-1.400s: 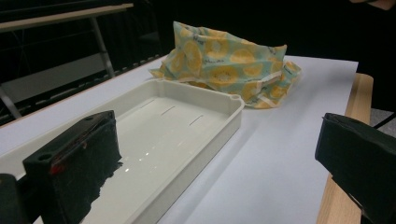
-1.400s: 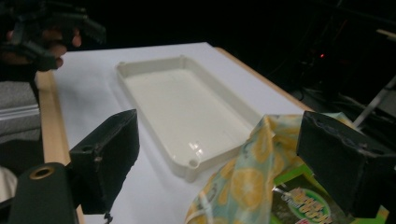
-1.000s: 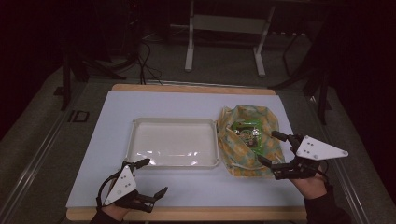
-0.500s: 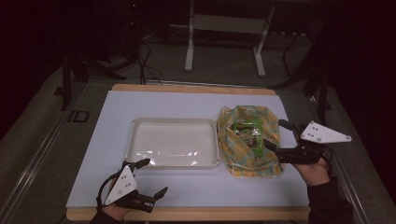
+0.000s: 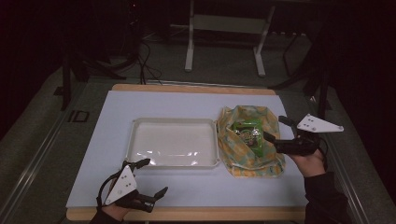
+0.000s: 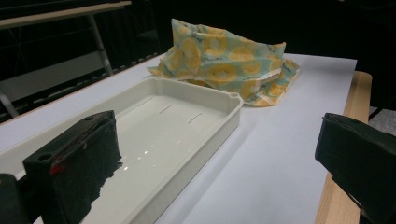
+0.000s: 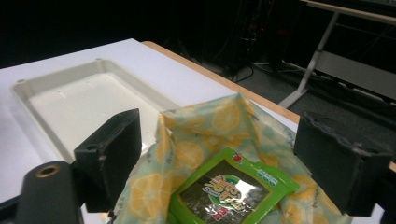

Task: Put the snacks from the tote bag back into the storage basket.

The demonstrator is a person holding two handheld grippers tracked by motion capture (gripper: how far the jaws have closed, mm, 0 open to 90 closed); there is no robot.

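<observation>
- Dark room all round, with the white-topped desk (image 5: 187, 105) lit in the middle.
- Near its front left corner my left gripper (image 5: 140, 179) rests, jaws spread, holding nothing.
- Mid-desk lies an empty white tray (image 5: 175, 142).
- Just right of it, a lemon-print cloth bag (image 5: 250, 161) holds the green snack packet (image 5: 247, 130).
- My right gripper (image 5: 276, 128) is over it, jaws spread; I'd come down straight and pinch the packet's edge alone, not the cloth.
- Its view reads the packet (image 7: 231, 186); the left view shows only cloth (image 6: 224, 60).

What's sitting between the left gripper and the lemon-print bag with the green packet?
The empty white tray lies between the left gripper and the lemon-print bag; the high view and the left gripper view both show it.
</observation>
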